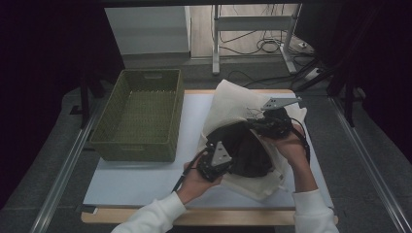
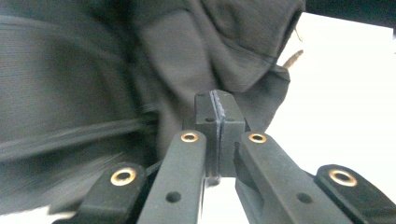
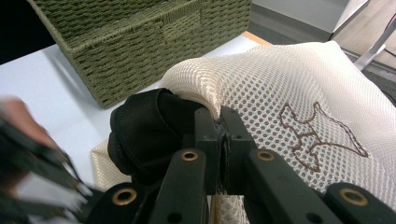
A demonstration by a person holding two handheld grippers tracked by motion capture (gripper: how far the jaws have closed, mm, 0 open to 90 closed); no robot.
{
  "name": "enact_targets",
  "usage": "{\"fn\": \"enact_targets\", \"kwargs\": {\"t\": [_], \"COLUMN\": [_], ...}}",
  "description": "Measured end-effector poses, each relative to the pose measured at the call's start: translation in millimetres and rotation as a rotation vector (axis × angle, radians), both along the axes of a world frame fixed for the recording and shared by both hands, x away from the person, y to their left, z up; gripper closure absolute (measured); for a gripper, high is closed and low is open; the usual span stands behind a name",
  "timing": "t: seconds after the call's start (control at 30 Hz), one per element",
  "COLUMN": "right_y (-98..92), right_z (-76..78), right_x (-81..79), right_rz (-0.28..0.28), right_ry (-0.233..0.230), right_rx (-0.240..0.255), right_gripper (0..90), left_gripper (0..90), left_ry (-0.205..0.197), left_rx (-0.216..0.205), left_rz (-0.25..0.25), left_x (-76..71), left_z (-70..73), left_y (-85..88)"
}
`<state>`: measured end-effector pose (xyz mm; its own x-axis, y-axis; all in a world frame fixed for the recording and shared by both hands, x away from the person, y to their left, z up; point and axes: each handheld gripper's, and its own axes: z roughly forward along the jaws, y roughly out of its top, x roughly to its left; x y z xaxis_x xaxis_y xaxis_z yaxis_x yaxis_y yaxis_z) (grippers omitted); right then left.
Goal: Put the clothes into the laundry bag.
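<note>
High view, left to right: green woven basket sits at the desk's far-left corner, w/ its long side running toward the near edge. Next, approx mid-desk nearer the front edge, left claw in the person's left hand is at the near-left side of a black garment. Left gripper view has its jaws pressed together, pads flush, dark cloth right against the tips; can't tell whether a fold is caught between them. Black garment is bunched in the mouth of a cream mesh bag, which lies on the right half of the desk, reaching from the far edge toward the near-right corner. Right claw in the right hand is at the bag's opening, far-right side of the garment. Right gripper view: jaws closed, pinching the bag's rim edge, garment bulging out just left of the tips, basket beyond.
</note>
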<state>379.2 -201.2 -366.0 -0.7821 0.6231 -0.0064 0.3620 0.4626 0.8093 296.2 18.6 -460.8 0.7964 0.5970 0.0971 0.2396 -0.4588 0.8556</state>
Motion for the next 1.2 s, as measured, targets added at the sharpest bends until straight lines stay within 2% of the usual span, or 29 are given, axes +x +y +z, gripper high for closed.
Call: {"fn": "enact_targets", "kwargs": {"t": [0.1, 0.2, 0.27, 0.37, 0.4, 0.47, 0.53, 0.7, 0.87, 0.93, 1.0, 1.2], "right_y": [0.5, 1.1, 1.3, 0.5, 0.4, 0.8, 1.3, 1.8, 2.0, 2.0, 1.8, 4.1], "right_z": [-0.5, -1.2, -1.4, -1.4, -1.5, -1.5, -1.5, -0.5, 1.1, 1.8, 2.3, 2.5], "right_x": [1.1, 1.7, 1.6, 1.6, 1.6, 1.0, 0.8, -0.3, -2.2, -2.9, -3.3, -4.1], "right_rz": [0.0, 0.001, 0.001, 0.001, 0.001, 0.001, 0.003, 0.001, 0.003, 0.007, 0.006, 0.009], "right_ry": [-0.001, 0.003, 0.004, 0.004, 0.004, 0.005, 0.003, -0.005, -0.01, -0.011, -0.014, -0.015], "right_rx": [-0.001, -0.001, -0.002, -0.001, 0.0, -0.003, -0.006, -0.012, -0.012, -0.014, -0.013, -0.013], "right_gripper": [87.5, 87.5, 87.5, 87.5, 87.5, 87.5, 87.5, 87.5, 87.5, 87.5, 87.5, 87.5], "left_gripper": [89.8, 89.8, 89.8, 89.8, 89.8, 89.8, 89.9, 89.8, 89.8, 89.8, 89.8, 89.8], "left_ry": [0.001, 0.003, -0.01, 0.024, 0.052, 0.099, 0.12, 0.144, 0.167, 0.162, 0.136, 0.105], "left_rx": [-0.041, -0.065, -0.071, -0.086, -0.09, -0.096, -0.075, -0.037, -0.028, -0.015, 0.019, 0.082], "left_rz": [0.053, 0.101, 0.131, 0.174, 0.183, 0.177, 0.157, 0.11, 0.112, 0.113, 0.117, 0.142], "left_x": [5.1, 14.3, 21.7, 36.6, 43.8, 52.0, 55.0, 56.1, 65.8, 68.9, 71.4, 81.3], "left_z": [10.4, 16.7, 20.3, 18.5, 14.5, 6.4, -1.5, -13.0, -21.0, -24.7, -27.8, -38.6], "left_y": [24.7, 40.4, 48.1, 52.9, 53.1, 49.7, 40.8, 13.7, -0.6, -5.6, -10.4, -24.4]}}
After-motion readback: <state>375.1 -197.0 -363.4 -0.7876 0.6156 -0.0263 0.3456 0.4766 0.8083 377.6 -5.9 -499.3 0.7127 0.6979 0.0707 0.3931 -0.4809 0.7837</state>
